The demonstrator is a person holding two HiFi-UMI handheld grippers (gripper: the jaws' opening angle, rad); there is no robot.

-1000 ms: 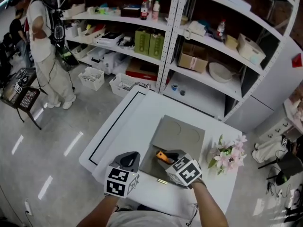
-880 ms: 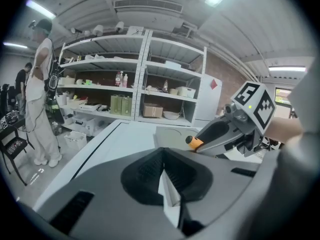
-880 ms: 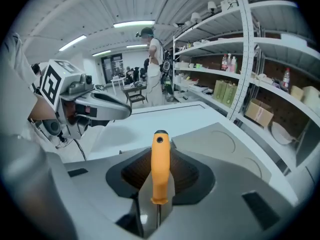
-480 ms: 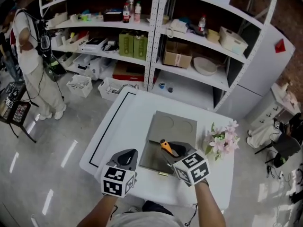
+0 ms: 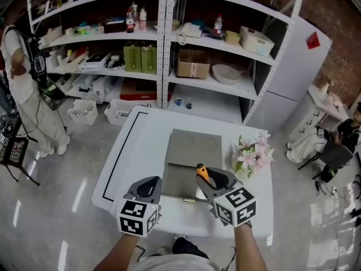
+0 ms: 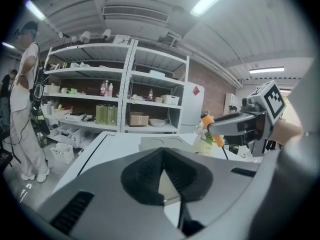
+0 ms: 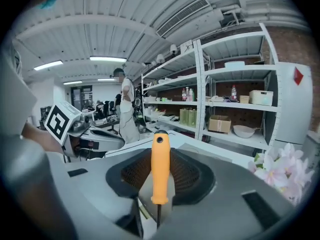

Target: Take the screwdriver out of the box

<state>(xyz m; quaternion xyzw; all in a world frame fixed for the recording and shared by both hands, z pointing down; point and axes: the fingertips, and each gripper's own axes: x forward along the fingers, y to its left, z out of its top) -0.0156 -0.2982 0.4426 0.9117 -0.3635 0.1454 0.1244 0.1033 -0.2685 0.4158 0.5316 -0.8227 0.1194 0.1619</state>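
An orange-handled screwdriver (image 5: 201, 171) stands between the jaws of my right gripper (image 5: 210, 177), which is shut on it, above the near right corner of the open grey box (image 5: 179, 179). In the right gripper view the handle (image 7: 160, 166) stands upright with its dark shaft pointing down toward the camera. My left gripper (image 5: 151, 182) hovers over the table just left of the box, fingertips together and nothing in them. From the left gripper view, the right gripper (image 6: 227, 125) and the orange handle (image 6: 218, 140) show at the right.
The box's flat lid (image 5: 192, 148) lies open toward the far side of the white table (image 5: 135, 151). A vase of pink flowers (image 5: 251, 154) stands right of the box. White shelving (image 5: 163, 38) lies beyond, and a person (image 5: 25, 89) stands at the far left.
Both grippers have risen. The right one has lifted the screwdriver up from the box, and its handle now stands more upright.
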